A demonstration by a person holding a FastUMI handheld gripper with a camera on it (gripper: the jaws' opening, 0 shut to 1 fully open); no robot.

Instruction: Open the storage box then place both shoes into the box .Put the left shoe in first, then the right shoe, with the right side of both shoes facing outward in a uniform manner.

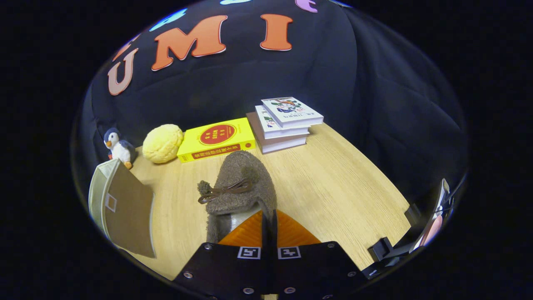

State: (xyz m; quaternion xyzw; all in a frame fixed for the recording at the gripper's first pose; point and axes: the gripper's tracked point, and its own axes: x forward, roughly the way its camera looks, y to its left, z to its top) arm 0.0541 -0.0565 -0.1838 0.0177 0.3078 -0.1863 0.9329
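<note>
A pale wooden table (333,183) runs away toward the black cloth wall of the booth. The gripper (268,216) sits at the near edge with its two fingers drawn almost together, only a thin slot between them, and they pinch the heel rim of a fuzzy brown shoe (243,183). The shoe points away from the fingers, toe toward the far side, with a dark bow (225,191) and small pompoms across its top and a pale lining showing at the opening just ahead of the fingers. To the left of the shoe, near the table's left edge, stands the beige fabric storage box (118,206), its brown flap hanging open toward the near side. Beyond it at the far left a plush penguin (118,146) stands beside a bumpy yellow ball (162,143). A yellow book (216,139) lies flat just beyond the shoe's toe, and right of that is a stack of books (283,123). A black clamp (385,250) grips the table's near right edge
</note>
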